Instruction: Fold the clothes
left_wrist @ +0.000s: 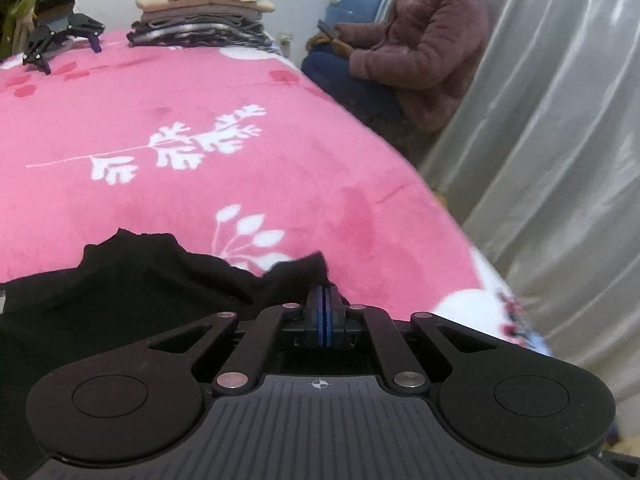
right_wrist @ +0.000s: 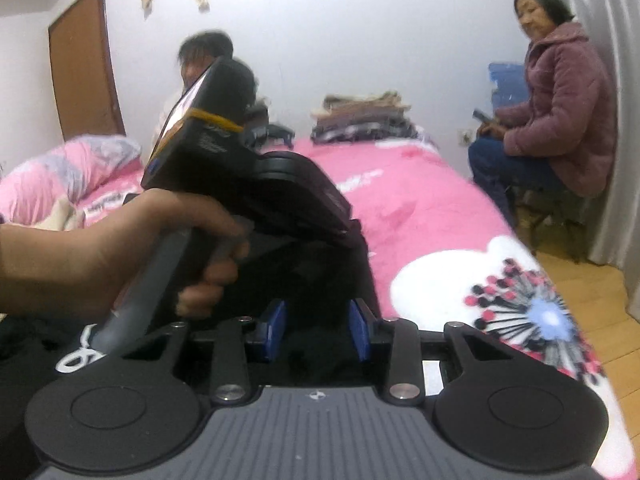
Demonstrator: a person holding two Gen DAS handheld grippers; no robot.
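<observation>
The left claw (left_wrist: pixel 325 308) is pinched tight on an edge of the soft black cloth (left_wrist: pixel 132 280), which lies on the near part of the pink flowered bed blanket (left_wrist: pixel 240 100). The right claw (right_wrist: pixel 318 330) is wide open with black cloth between its blue fingers (right_wrist: pixel 276 326). A hand (right_wrist: pixel 120 248) grips the left tool. A pile of folded clothes (left_wrist: pixel 204 12) sits at the far end of the bed.

A matt black knit garment (left_wrist: pixel 132 280) bunches at the left gripper's (left_wrist: pixel 323 312) closed jaws, over a plush pink fleece blanket (left_wrist: pixel 200 92); glossy silvery curtains (left_wrist: pixel 560 120) hang beyond, right.
</observation>
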